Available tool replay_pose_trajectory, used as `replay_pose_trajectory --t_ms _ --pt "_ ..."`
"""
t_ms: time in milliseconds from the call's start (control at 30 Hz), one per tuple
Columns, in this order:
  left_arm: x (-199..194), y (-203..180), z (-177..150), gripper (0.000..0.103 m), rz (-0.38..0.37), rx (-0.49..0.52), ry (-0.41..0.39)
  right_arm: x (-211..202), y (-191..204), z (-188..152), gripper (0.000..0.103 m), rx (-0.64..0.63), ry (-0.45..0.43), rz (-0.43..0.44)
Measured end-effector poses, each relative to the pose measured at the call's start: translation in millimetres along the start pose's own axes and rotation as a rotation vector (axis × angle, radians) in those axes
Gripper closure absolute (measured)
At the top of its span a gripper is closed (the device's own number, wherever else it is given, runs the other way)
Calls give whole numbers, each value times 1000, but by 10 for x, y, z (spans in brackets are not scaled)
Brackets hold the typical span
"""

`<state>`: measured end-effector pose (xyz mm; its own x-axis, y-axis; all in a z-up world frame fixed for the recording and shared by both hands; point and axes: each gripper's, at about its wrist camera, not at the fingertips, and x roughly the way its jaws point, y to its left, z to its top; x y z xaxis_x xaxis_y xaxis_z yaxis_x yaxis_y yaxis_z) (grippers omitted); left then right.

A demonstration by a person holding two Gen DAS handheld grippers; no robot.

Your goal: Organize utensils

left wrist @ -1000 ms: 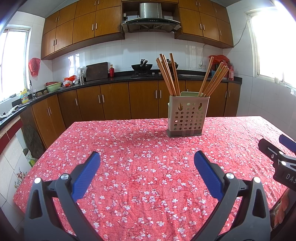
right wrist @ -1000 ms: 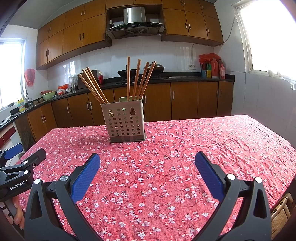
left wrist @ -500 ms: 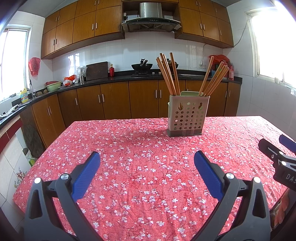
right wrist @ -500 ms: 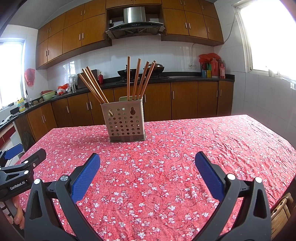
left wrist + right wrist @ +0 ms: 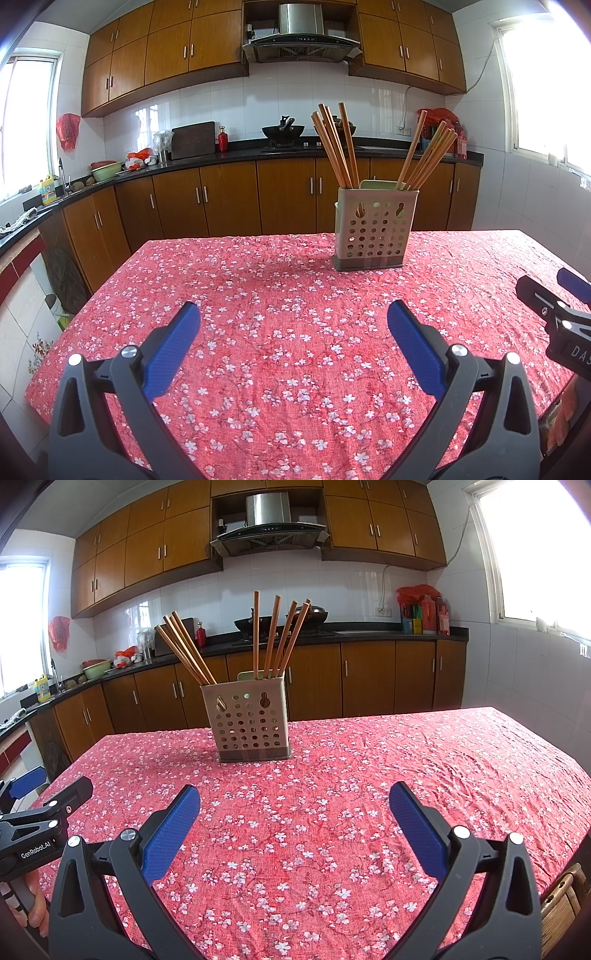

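Holder (image 5: 376,228) stands upright on the red floral tablecloth (image 5: 280,332), toward the table's far side. It is a beige perforated box on a darker base, and serves as the landmark here.

Chopsticks: two bunches stand in the holder. In the left wrist view the left bunch (image 5: 334,146) leans left and the right bunch (image 5: 428,151) leans right. In the right wrist view the left bunch (image 5: 184,653) leans well left, while the right bunch (image 5: 280,635) stands nearer upright, fanned slightly. Each bunch appears to sit in its own side of the holder; the divider itself is hidden behind the front wall. A pale green tab shows above the holder's rear rim.

Left gripper (image 5: 293,319): released, blue pads wide apart, nothing between them. It sits on the near side of the holder, well apart from it, over bare cloth and offset left of it.

Right gripper (image 5: 294,801): released, pads wide apart, nothing held. It is also near side of the holder, well apart, offset right of it.

Cross-views: the right gripper shows at the right edge of the left wrist view, the left gripper at the left edge of the right wrist view. Fingers (image 5: 35,915) of a hand show under that left tool.

Behind the holder: counter (image 5: 236,157) with brown cabinets, wok (image 5: 283,130) and range hood (image 5: 301,31) above it.
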<state>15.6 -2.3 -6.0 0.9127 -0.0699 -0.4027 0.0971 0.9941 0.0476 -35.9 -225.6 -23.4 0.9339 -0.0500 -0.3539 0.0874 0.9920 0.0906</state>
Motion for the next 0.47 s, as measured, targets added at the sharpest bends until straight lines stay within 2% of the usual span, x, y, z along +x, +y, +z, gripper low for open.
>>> replay_pose_trajectory --t_ms 467 --pt "16 42 -35 4 1 -7 14 -5 15 -18 2 2 2 0"
